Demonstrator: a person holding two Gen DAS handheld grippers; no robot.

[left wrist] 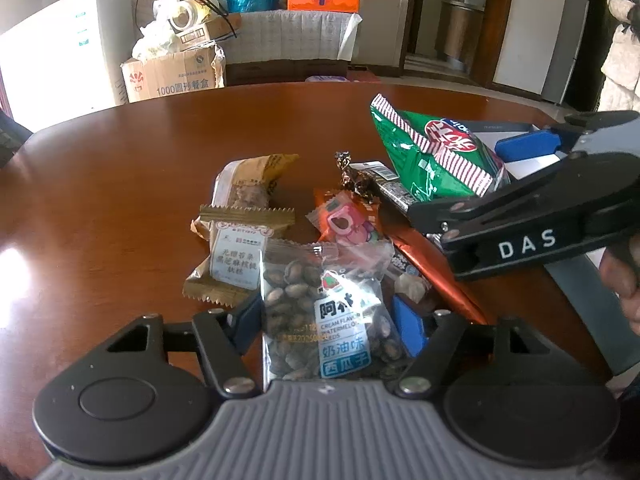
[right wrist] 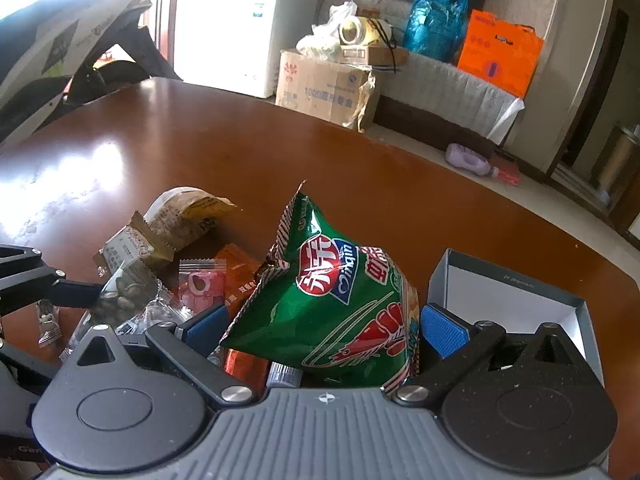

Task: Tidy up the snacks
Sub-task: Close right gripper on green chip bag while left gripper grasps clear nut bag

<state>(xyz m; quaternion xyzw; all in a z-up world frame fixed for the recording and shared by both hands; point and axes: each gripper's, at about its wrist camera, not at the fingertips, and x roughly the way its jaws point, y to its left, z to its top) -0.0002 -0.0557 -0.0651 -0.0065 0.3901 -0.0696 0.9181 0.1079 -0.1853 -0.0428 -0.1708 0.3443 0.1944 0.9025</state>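
Our left gripper (left wrist: 330,316) pinches the seed pack (left wrist: 326,308), low & close. Our right gripper (right wrist: 322,330) squeezes the green chip bag (right wrist: 340,300), lifted just beside the open box (right wrist: 516,300). The pile's crowded, so bags could snag & drag others off the table (left wrist: 140,184).

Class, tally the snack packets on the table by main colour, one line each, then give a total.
Green: 1, shrimp chip bag
Gold: 2, pastry packets
Clear: 1, watermelon seeds
Pink: 1, candy
Orange: 1, foil stick
Total: 6 clearly visible
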